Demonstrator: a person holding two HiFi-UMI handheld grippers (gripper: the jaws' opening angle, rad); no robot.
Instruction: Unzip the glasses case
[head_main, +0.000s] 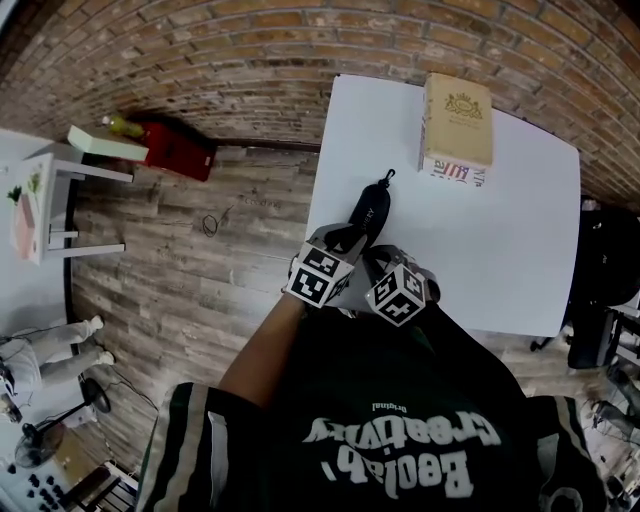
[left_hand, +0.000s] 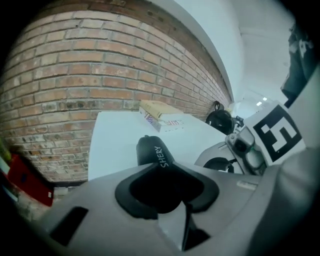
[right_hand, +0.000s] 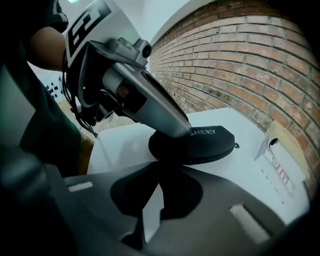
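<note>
The black glasses case (head_main: 370, 212) lies zipped shut on the white table (head_main: 500, 250), near its left edge, its zipper pull (head_main: 388, 177) at the far end. My left gripper (head_main: 345, 238) is shut on the case's near end; in the left gripper view the case (left_hand: 152, 152), lettered SHERY, fills the gap between the jaws. The right gripper view shows one left finger (right_hand: 165, 117) pressed on the case's (right_hand: 205, 142) top. My right gripper (right_hand: 159, 167) is shut and empty, its tips just short of the case's near end, to the right of the left gripper.
A beige book (head_main: 458, 125) lies at the table's far edge, beyond the case. A black bag (left_hand: 219, 120) sits off the table's right side. On the wooden floor to the left stand a red box (head_main: 175, 148) and a white shelf (head_main: 40, 200).
</note>
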